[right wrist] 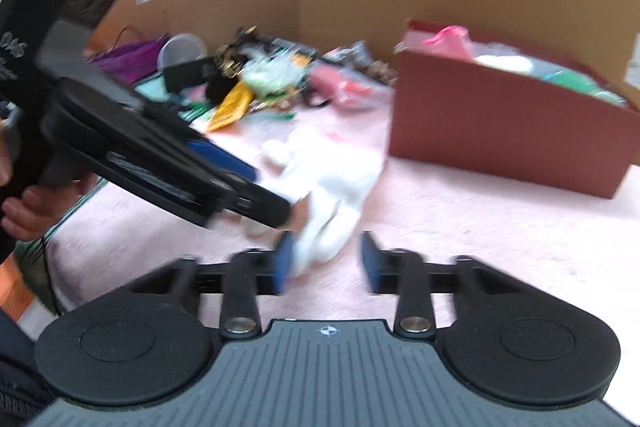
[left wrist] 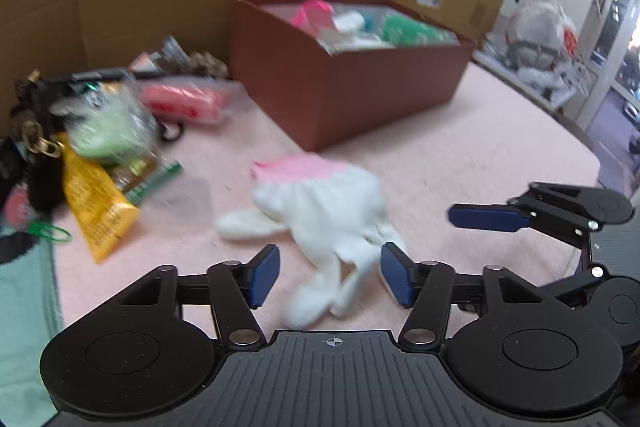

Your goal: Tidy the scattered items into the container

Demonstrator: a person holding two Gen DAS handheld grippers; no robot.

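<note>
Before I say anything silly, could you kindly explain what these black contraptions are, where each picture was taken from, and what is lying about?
These are two hand-held claws, one in each of a person's hands, each with a camera looking along its blue fingers. One picture looks from the left claw, the other from the right claw. Both claws are open and hold nothing. Between each pair of fingers lies a white glove with a pink cuff, resting on the pink surface. Behind stands a brown box, already part-filled. To its left sits a blurred heap of clutter, including a yellow tube.
</note>
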